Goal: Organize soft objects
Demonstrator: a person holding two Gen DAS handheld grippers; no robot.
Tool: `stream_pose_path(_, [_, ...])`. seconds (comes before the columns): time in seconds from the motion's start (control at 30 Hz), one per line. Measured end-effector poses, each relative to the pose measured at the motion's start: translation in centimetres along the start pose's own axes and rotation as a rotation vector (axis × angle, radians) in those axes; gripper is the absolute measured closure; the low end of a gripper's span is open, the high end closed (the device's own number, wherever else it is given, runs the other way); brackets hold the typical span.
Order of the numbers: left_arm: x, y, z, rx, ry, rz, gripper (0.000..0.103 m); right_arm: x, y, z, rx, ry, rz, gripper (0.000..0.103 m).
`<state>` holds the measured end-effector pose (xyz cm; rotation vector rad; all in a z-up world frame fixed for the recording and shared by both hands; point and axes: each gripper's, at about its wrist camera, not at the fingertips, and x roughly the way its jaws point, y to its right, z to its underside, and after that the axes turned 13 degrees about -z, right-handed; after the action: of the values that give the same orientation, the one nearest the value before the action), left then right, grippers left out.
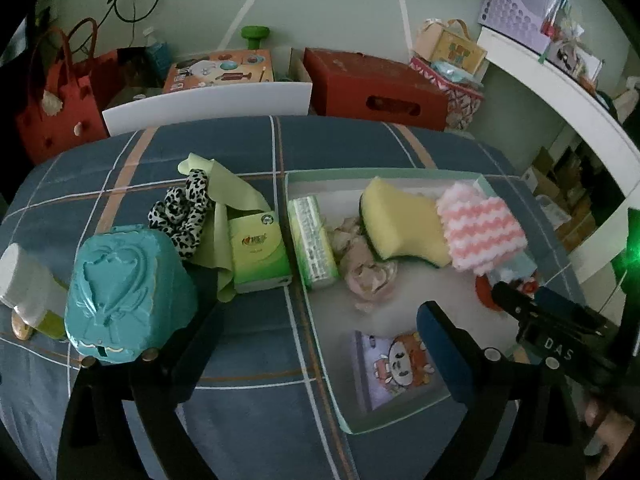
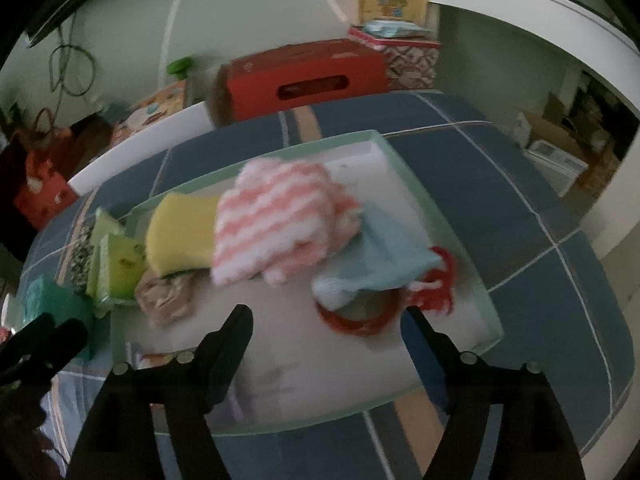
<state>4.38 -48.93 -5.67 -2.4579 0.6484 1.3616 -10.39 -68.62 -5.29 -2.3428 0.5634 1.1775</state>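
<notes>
A shallow pale-green tray sits on the checked blue cloth. In it lie a yellow sponge, a pink-and-white striped cloth, a beige crumpled cloth, a green wrapped pack and a cartoon card. My left gripper is open and empty, low over the tray's left rim. My right gripper is open and empty over the tray, just short of a light blue cloth and a red ring. The right gripper also shows in the left wrist view.
Left of the tray lie a green tissue pack, a light green band, a leopard scrunchie, a teal moulded box and a white cup. A red box and a red bag stand behind the table.
</notes>
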Motion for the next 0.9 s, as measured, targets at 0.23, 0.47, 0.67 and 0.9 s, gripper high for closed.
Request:
stream_pose_path(0.23, [-0.4, -0.3, -0.1, -0.007, 0.008, -0.007, 0.006, 0.1, -1.1, 0.2, -0.035, 0.017, -0.001, 0.000])
stream_pose_path(0.47, [-1.5, -1.0, -0.4, -0.027, 0.038, -0.014, 0.006, -0.8, -1.4, -0.1, -0.001, 0.081, -0.040, 0.000])
stream_pose_path(0.67, [-2.4, -2.1, -0.5, -0.047, 0.047, -0.031, 0.006, -1.2, -1.7, -0.2, -0.002, 0.127, -0.047, 0.000])
stream_pose_path(0.9, [-4.4, -4.5, -0.7, -0.104, 0.124, -0.036, 0.006, -1.1, -2.9, -0.4, -0.028, 0.116, -0.102, 0.000])
